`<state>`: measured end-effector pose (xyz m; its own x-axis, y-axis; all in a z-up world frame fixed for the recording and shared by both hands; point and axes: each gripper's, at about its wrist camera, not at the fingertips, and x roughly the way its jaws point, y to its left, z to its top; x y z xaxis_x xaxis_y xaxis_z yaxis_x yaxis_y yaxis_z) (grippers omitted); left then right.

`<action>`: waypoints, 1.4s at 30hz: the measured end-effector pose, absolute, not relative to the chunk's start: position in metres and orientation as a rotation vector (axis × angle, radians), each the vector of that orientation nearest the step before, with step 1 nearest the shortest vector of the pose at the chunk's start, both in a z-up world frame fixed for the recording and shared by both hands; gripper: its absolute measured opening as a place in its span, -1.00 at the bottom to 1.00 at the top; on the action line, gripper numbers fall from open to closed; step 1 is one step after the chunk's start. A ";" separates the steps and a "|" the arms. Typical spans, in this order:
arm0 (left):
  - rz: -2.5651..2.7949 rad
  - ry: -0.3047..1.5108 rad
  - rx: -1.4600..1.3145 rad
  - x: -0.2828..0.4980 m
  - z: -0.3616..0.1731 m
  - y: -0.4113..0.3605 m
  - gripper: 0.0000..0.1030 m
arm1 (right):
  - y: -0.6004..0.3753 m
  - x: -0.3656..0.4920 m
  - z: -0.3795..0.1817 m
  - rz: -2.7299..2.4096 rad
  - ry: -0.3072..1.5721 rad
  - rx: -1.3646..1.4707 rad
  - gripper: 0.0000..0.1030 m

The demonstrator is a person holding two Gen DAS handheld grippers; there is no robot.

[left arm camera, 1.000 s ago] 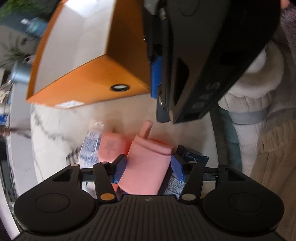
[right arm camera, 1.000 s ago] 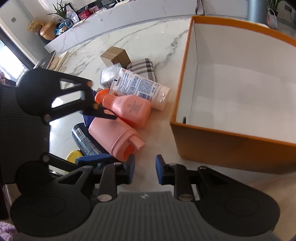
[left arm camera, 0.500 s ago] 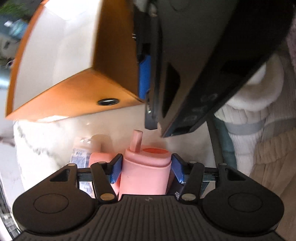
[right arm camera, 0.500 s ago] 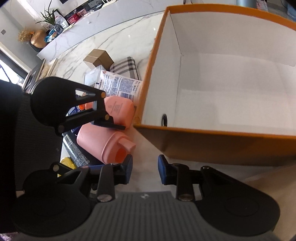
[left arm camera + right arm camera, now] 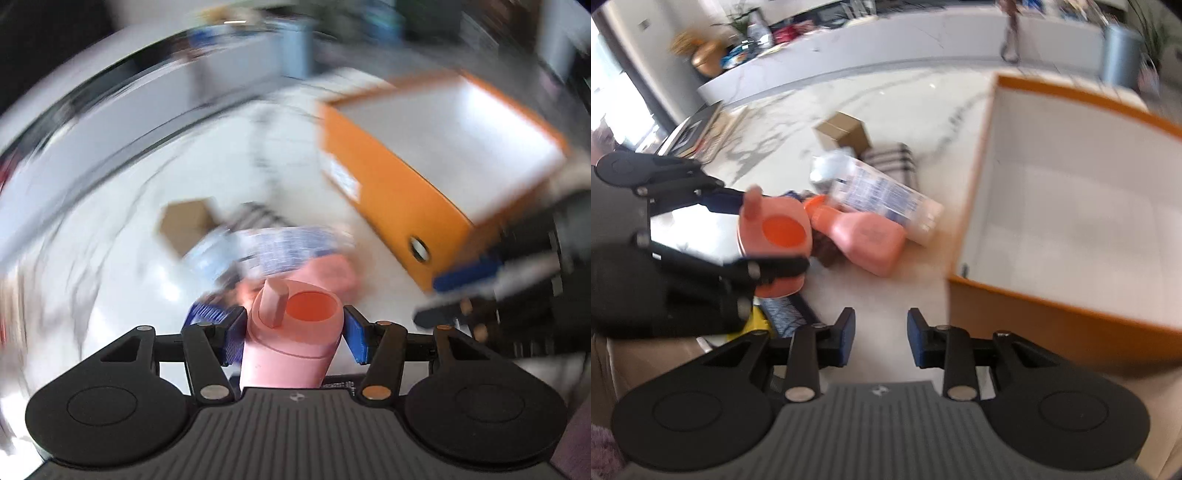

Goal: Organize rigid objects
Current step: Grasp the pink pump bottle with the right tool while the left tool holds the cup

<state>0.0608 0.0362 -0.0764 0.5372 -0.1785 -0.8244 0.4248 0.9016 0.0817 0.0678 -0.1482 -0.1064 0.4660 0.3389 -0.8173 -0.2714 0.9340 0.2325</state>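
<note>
Smooth pink plastic bottle (image 5: 291, 343) clamped in left hand-held gripper (image 5: 293, 332).

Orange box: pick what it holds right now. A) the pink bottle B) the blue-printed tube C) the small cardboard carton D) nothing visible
D: the orange box shows only bare white walls and floor; the pink bottle sits clamped in the left gripper, outside it.

Left wrist view looks steeply down along its fingers, close on the pink bottle (image 5: 291, 339) between them; the background is blurred. Right wrist view faces down past its fingers. Both share the orange box (image 5: 417, 206) (image 5: 1067, 325) beyond their fingertips.
</note>
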 end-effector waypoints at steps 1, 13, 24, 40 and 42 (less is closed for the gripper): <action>-0.319 0.935 0.217 0.059 -0.070 0.044 0.24 | -0.144 0.066 -0.104 0.387 1.010 0.056 -0.38; -0.139 0.909 -0.090 0.060 -0.065 0.106 0.24 | -0.069 0.103 -0.102 0.538 0.855 -0.428 -0.26; -0.145 0.907 -0.116 0.082 -0.074 0.120 0.24 | -0.028 0.139 -0.123 0.644 0.879 -0.658 -0.29; -0.159 0.862 -0.134 0.078 -0.052 0.111 0.24 | -0.050 0.121 -0.099 0.541 0.828 -0.579 -0.52; -0.172 0.829 -0.142 0.076 -0.043 0.104 0.24 | -0.061 0.113 -0.087 0.506 0.798 -0.520 -0.52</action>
<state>0.0757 0.1045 -0.0426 0.6633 -0.2071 -0.7191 0.0966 0.9766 -0.1922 0.1135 -0.0609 -0.0872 0.5953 0.2248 -0.7714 -0.6014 0.7613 -0.2423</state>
